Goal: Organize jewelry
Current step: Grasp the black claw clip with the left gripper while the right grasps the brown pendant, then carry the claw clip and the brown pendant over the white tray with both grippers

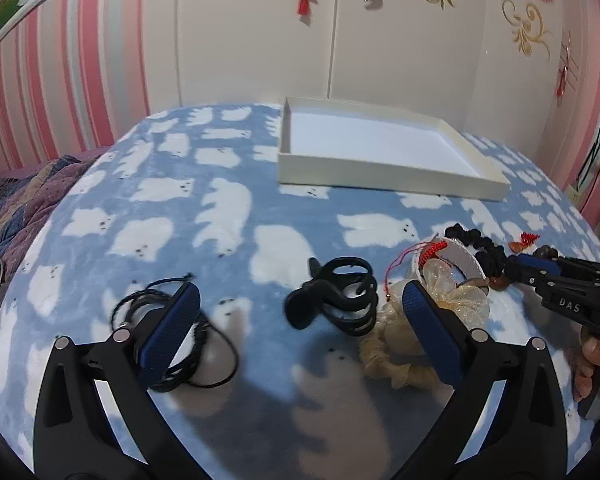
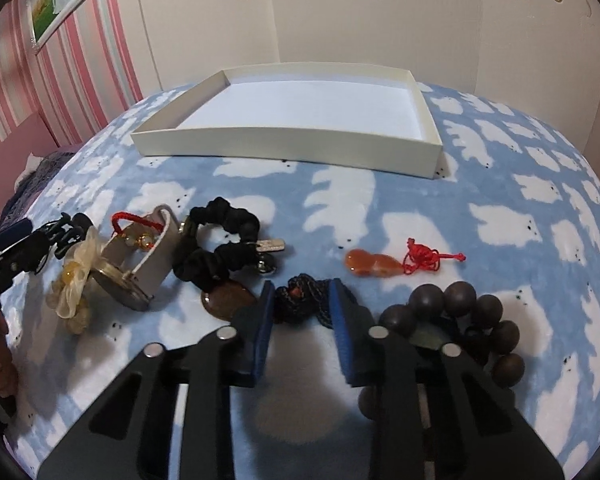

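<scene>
Braided black cord (image 2: 300,304) bunched between right claw (image 2: 300,300).

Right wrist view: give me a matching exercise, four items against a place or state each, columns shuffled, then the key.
Items:
1. white box
2. orange gourd pendant
3. dark bead bracelet
4. black cord bundle

Places or states:
A. between the fingers of the right tongs
B. at the far side of the blanket, nothing in it
C. partly under the right-hand finger of the right tongs
D. lying apart on the blanket, red knotted cord attached

Pairs: 1-B, 2-D, 3-C, 4-A
</scene>
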The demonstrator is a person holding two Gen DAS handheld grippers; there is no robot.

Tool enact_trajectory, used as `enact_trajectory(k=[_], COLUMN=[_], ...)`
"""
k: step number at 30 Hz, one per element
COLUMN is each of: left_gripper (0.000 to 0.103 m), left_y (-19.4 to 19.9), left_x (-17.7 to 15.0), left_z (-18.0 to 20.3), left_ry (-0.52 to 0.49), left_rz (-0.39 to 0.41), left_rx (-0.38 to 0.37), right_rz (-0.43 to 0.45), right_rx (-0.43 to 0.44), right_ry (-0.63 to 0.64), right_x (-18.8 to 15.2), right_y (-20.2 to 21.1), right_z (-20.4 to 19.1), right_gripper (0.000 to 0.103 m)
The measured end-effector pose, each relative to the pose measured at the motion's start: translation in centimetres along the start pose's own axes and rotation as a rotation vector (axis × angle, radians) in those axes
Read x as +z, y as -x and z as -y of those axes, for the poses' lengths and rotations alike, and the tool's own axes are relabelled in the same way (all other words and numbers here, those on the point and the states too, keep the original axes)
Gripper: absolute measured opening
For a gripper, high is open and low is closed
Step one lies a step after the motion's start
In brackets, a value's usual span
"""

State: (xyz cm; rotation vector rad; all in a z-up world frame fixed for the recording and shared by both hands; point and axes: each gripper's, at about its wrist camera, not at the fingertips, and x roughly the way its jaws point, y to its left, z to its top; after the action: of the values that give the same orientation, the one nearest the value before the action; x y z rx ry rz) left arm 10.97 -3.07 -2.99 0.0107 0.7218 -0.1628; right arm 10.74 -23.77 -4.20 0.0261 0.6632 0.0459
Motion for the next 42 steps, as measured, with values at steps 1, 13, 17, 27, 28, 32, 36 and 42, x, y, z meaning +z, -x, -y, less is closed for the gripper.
enact_trajectory(k=[1, 13, 17, 27, 28, 32, 36, 42], left_gripper=[0.100, 0.051, 0.051, 0.051, 0.051, 0.051, 0.051, 0.051], left_y=[-0.5, -3.1, -0.9, 2.2, 2.3, 2.4, 2.0, 2.2], left_x=[0.0, 0.6, 1.8, 5.4, 5.5, 6.5, 7.5, 8.5], left_z=[0.2, 1.3, 1.1, 1.3, 0.8, 1.2, 2.1, 3.0], left_ry=[-0.003, -0.016, -0.013, -0.048, -0.047, -0.041, -0.042, -0.050], left_rz=[-0.018, -0.102, -0.033, 0.093, 0.092, 0.110, 0.131, 0.154], left_rx=[0.002, -0.067, -0.060, 0.018, 0.020, 0.033, 0.037, 0.038], right_rz=[0.001, 0.096, 0.167, 0.330, 0.338, 0.372, 0.391, 0.387], right_rx=[0.003, 0.076, 0.083, 0.055, 0.056, 0.041, 0.039, 0.034], right_ry=[-0.002, -0.047, -0.052, -0.029, -0.031, -0.007, 0.008, 0.020], right_x=[0.0, 0.0, 0.5, 3.7, 3.9, 5.0, 5.7, 6.6], right_y=[0.0, 2.7, 5.0, 8.8, 9.0, 9.9, 10.2, 10.1], right_z=[0.0, 0.6, 0.5, -0.5, -0.5, -1.2, -1.5, -1.4], right_gripper=[0.025, 0.017, 0.017, 0.017, 0.017, 0.017, 0.017, 0.017])
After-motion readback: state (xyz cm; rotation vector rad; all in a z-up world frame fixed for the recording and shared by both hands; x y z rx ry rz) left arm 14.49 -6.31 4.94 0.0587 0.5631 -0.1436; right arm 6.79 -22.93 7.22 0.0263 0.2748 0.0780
